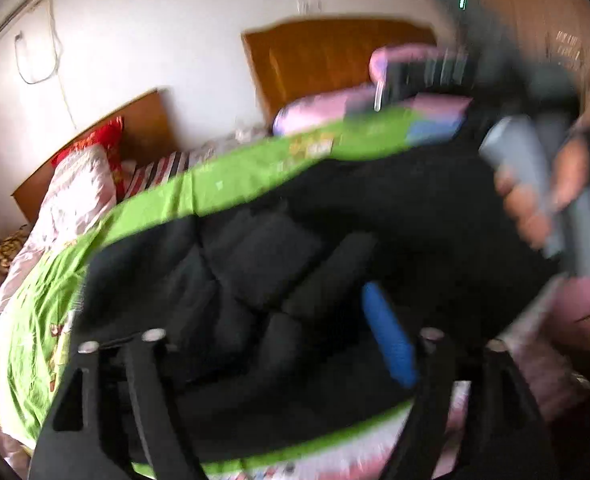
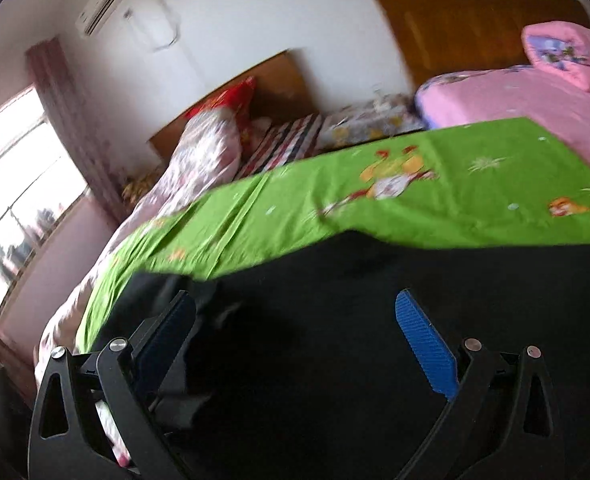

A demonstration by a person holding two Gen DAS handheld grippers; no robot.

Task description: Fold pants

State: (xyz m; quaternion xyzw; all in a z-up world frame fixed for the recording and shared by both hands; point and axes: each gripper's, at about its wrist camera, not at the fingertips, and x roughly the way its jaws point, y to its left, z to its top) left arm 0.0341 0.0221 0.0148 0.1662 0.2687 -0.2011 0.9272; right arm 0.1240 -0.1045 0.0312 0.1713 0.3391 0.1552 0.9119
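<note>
Black pants (image 1: pixel 303 248) lie bunched on a green sheet (image 1: pixel 231 176) on the bed. In the left wrist view my left gripper (image 1: pixel 295 320) is over the pants; one blue pad (image 1: pixel 389 336) shows, the other finger is lost in black cloth and blur. The right gripper's body and the hand holding it (image 1: pixel 535 184) are at the far right of that view. In the right wrist view my right gripper (image 2: pixel 295 312) is open, its blue pads (image 2: pixel 425 344) wide apart over the pants (image 2: pixel 355 340), which fill the lower frame.
The green sheet (image 2: pixel 415 200) has cartoon prints. A pink bed with a folded pink quilt (image 2: pixel 567 56) is at the right. A floral quilt (image 2: pixel 199 160) and red pillow (image 2: pixel 227 100) lie at the headboard. A window (image 2: pixel 19 200) is on the left.
</note>
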